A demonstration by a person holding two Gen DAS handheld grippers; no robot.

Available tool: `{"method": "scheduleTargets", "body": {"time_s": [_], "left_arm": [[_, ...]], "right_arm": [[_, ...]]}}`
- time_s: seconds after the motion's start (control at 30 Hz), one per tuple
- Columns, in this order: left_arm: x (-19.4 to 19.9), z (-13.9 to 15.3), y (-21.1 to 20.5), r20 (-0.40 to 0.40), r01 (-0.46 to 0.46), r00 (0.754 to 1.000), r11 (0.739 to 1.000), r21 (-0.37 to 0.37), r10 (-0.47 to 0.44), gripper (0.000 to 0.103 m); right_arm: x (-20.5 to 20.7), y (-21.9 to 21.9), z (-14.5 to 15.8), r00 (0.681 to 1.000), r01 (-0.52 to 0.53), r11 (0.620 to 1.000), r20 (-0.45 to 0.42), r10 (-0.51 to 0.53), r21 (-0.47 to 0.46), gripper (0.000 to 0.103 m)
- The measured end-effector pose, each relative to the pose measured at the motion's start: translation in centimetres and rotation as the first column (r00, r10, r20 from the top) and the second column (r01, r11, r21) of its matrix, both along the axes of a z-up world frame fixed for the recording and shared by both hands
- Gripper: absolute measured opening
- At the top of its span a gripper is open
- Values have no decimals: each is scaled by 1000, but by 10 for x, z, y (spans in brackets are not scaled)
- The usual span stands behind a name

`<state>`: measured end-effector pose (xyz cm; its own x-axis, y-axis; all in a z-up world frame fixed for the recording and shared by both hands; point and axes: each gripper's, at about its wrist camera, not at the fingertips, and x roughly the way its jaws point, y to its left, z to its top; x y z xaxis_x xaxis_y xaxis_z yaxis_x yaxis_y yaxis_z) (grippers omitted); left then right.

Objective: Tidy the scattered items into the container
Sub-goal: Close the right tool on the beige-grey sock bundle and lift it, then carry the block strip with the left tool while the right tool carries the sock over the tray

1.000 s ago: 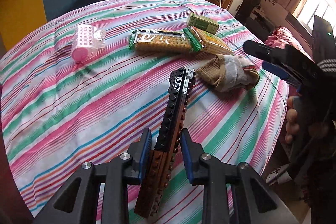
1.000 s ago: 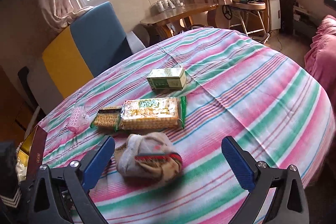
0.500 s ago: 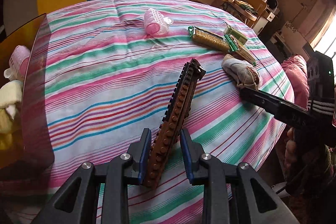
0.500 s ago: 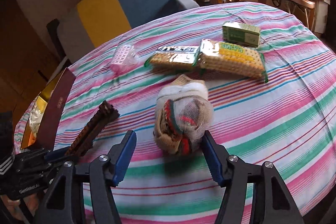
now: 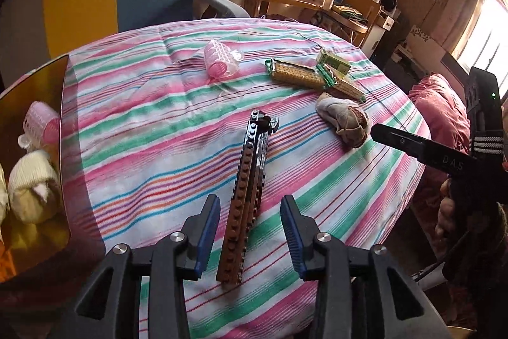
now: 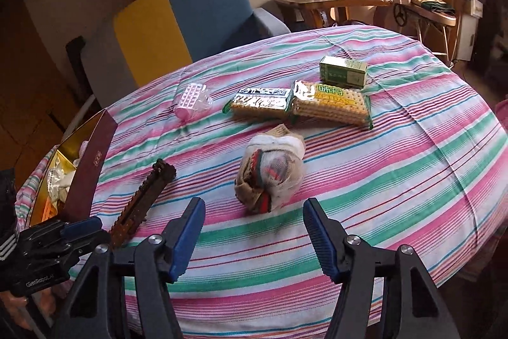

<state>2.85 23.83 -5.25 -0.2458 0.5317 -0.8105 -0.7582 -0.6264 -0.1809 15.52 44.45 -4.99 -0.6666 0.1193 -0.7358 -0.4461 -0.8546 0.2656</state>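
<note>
A long brown and black brick bar (image 5: 244, 199) lies on the striped tablecloth (image 5: 152, 148), its near end between the fingers of my left gripper (image 5: 250, 202). The jaws are opening and both blue pads stand off the bar. The left gripper (image 6: 79, 227) also shows low on the left in the right wrist view, beside the bar (image 6: 143, 199). My right gripper (image 6: 253, 205) is open, with a rolled sock bundle (image 6: 273, 170) just ahead of its tips, untouched. The gold-lined box (image 5: 31, 84) sits at the table's left edge, holding a pink roller and rolled socks.
Farther back lie a bagged pink roller (image 6: 190, 100), two cracker packs (image 6: 260, 104) (image 6: 330, 105) and a small green box (image 6: 343, 70). The maroon box wall (image 6: 92, 167) stands just left of the bar. A blue and yellow chair (image 6: 177, 18) is behind the table.
The left jaws have parted from the brick bar, which was pinched before. The right jaws have narrowed from wide open and have come up to the sock bundle. The box has come into the left view.
</note>
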Motion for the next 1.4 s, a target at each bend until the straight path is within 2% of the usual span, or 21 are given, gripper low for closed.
{"method": "scheduleTargets", "body": {"time_s": [0.2, 0.5, 0.53, 0.57, 0.63, 0.73, 0.83, 0.93, 1.07, 1.17, 1.23, 1.4], "left_arm": [[-14, -9, 28, -14, 53, 998, 997, -62, -54, 40], [-28, -31, 43, 22, 40, 999, 994, -100, -38, 39], [-29, -32, 42, 23, 35, 999, 995, -95, -33, 36], [-29, -32, 41, 24, 29, 999, 996, -90, -27, 35], [-27, -32, 37, 25, 18, 1000, 997, -81, -16, 29], [-23, -31, 30, 24, 2, 1000, 998, -70, 0, 26], [-19, -30, 19, 36, -25, 999, 998, -53, 27, 26], [-15, -29, 2, 66, -73, 995, 997, -31, 75, 26], [-9, -26, -16, 62, -112, 992, 993, -30, 114, 26], [-6, -24, -21, 46, -115, 992, 993, -31, 116, 32], [-6, -25, -22, 43, -111, 993, 993, -35, 112, 41], [-4, -28, -19, 18, -97, 995, 994, -57, 98, 42]], "right_arm": [[-20, 17, -4, 999, 36, 999, 18, -36, -15, 65], [-55, 31, -20, 998, 31, 1000, 62, -31, 2, 65], [-57, 31, -22, 997, 28, 1000, 69, -29, 6, 62], [-59, 30, -25, 997, 26, 1000, 77, -27, 14, 53], [-60, 29, -28, 996, 19, 999, 86, -21, 28, 49], [-57, 23, -27, 996, 2, 998, 88, -7, 57, 41], [-53, 12, -23, 997, -25, 999, 74, 22, 43, 38], [-50, -3, -20, 996, -63, 998, 58, 62, 25, 38], [-49, -28, -17, 992, -117, 993, 42, 116, 15, 38], [-50, -41, -19, 988, -145, 989, 50, 144, 22, 38], [-51, -45, -23, 986, -154, 988, 64, 152, 23, 40], [-48, -40, -27, 988, -140, 990, 60, 140, 2, 46]]}}
